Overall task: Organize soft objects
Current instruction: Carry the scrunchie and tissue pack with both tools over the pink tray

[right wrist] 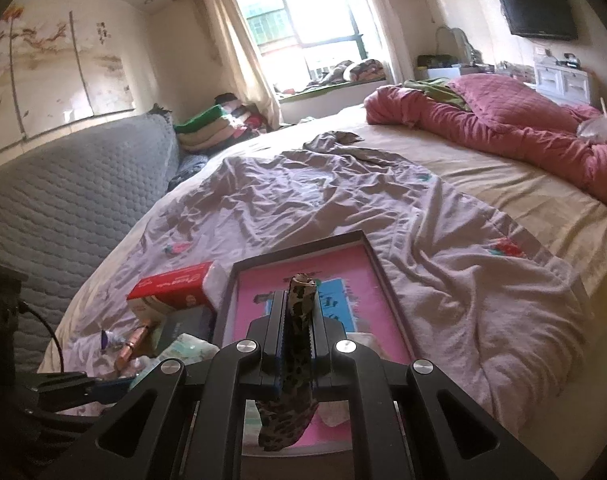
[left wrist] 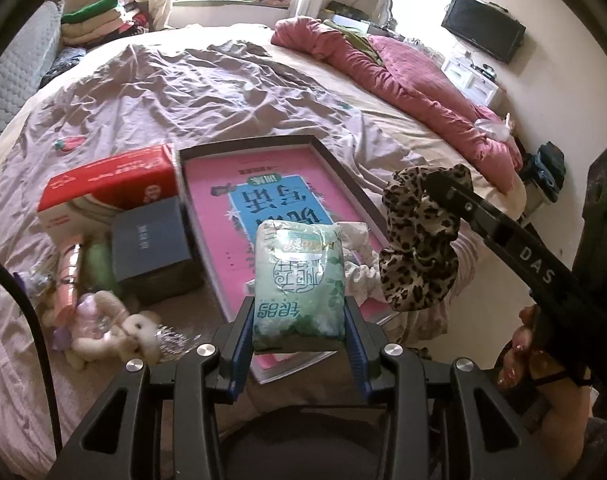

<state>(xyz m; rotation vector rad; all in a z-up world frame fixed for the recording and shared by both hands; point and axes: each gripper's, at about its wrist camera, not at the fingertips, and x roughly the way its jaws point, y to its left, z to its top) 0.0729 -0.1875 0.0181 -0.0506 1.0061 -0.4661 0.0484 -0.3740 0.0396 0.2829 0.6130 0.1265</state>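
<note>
Left gripper [left wrist: 299,320] clamped on green tissue pack [left wrist: 299,276]; right gripper [right wrist: 299,320] pinched tight on leopard scrunchie [right wrist: 297,308], both above pink tray [left wrist: 207,184].

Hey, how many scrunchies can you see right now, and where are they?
2. A leopard-print scrunchie hangs clamped in the right gripper above the tray. A white scrunchie lies in the tray behind the tissue pack. Others may be hidden in the clutter.

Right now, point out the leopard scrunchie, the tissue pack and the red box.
leopard scrunchie [left wrist: 419,240], left wrist view, middle of fabric.
tissue pack [left wrist: 299,276], left wrist view, front face.
red box [left wrist: 111,180], left wrist view, top face.
</note>
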